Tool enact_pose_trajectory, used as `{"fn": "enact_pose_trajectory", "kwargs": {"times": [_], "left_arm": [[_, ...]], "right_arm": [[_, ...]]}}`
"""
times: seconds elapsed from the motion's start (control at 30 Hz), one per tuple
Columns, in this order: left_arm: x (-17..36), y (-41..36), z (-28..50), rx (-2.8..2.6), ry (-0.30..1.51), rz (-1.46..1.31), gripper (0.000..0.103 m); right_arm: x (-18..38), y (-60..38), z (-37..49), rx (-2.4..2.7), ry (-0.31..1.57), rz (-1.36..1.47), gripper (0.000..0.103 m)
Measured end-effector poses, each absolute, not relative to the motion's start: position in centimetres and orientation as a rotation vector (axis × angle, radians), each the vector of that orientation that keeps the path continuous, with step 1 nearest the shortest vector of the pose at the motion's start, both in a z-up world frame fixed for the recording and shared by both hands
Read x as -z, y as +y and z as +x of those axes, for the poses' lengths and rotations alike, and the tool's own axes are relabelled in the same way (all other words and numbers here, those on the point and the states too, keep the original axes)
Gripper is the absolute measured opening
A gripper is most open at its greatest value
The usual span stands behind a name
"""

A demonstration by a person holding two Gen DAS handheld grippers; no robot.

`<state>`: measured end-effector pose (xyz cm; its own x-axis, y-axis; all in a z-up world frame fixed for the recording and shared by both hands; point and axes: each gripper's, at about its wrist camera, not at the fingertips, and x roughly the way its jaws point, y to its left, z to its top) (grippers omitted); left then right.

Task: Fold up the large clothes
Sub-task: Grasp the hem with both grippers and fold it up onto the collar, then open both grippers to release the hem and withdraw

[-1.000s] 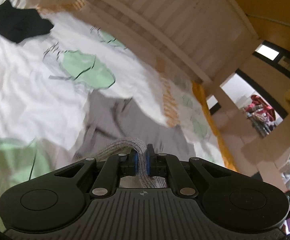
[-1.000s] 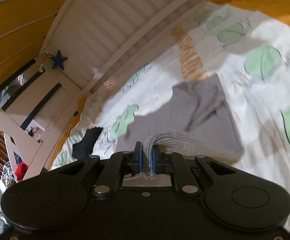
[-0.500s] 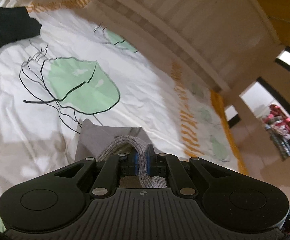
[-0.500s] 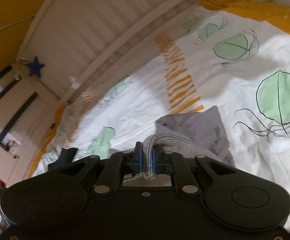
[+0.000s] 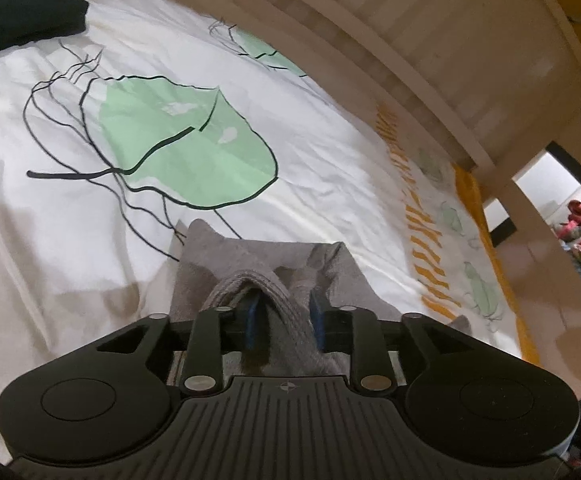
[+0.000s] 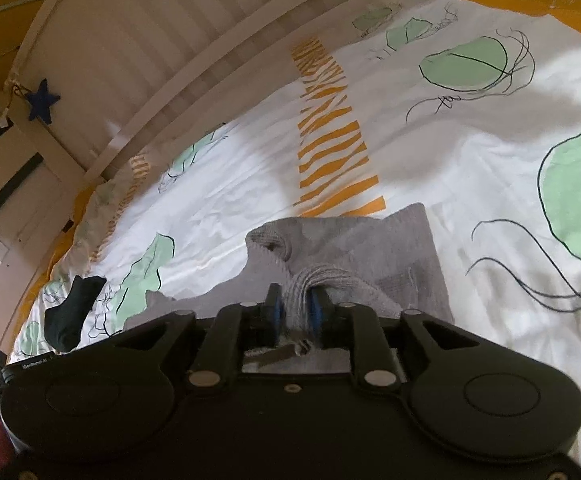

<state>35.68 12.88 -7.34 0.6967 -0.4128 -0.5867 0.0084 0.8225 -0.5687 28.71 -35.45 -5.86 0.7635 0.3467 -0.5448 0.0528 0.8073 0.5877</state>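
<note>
A grey knitted garment (image 5: 250, 256) lies folded on the white bedspread (image 5: 70, 240) right in front of both grippers. My left gripper (image 5: 283, 308) has its jaws opening. A thick ribbed fold of the garment still sits between the blue pads (image 5: 251, 320), with a gap showing on the left side. In the right wrist view the same garment (image 6: 370, 248) lies flat, with a sleeve cuff (image 6: 268, 240) curled up. The jaws of my right gripper (image 6: 295, 300) are opening too, and a bunched grey edge rests loosely between them.
A black piece of clothing (image 5: 18, 20) lies at the far left of the bed, also seen as a dark lump (image 6: 72, 312). A white slatted bed rail (image 5: 410, 40) runs along the far side. A blue star (image 6: 41, 100) hangs on it.
Both grippers came down and forward with the grey garment, which now rests on the bedspread. Both pairs of jaws, tightly pinched on the cloth before, have spread apart.
</note>
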Motion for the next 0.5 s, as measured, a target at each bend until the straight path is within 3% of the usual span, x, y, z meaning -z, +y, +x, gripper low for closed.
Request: {"fn": "enact_pose_trajectory", "kwargs": {"times": [0.03, 0.1, 0.17, 0.2, 0.33, 0.5], "left_arm": [[7.2, 12.9, 35.8, 0.260, 0.770, -0.569, 0.033], [6.8, 12.7, 35.8, 0.283, 0.746, -0.574, 0.050], [6.1, 12.3, 35.2, 0.267, 0.685, -0.549, 0.068], [5.5, 12.1, 34.9, 0.258, 0.650, -0.519, 0.072], [3.6, 10.4, 33.6, 0.266, 0.554, -0.342, 0.073], [4.8, 6.7, 33.9, 0.346, 0.619, -0.168, 0.073]], "right_arm": [[5.7, -35.4, 28.7, -0.167, 0.687, 0.610, 0.043], [5.3, -35.3, 28.7, -0.170, 0.658, 0.584, 0.059], [4.6, -35.2, 28.4, -0.167, 0.614, 0.555, 0.063], [4.2, -35.1, 28.3, -0.167, 0.592, 0.538, 0.063], [2.7, -33.9, 27.6, -0.179, 0.532, 0.442, 0.066], [2.8, -29.8, 27.7, -0.252, 0.559, 0.241, 0.068]]}}
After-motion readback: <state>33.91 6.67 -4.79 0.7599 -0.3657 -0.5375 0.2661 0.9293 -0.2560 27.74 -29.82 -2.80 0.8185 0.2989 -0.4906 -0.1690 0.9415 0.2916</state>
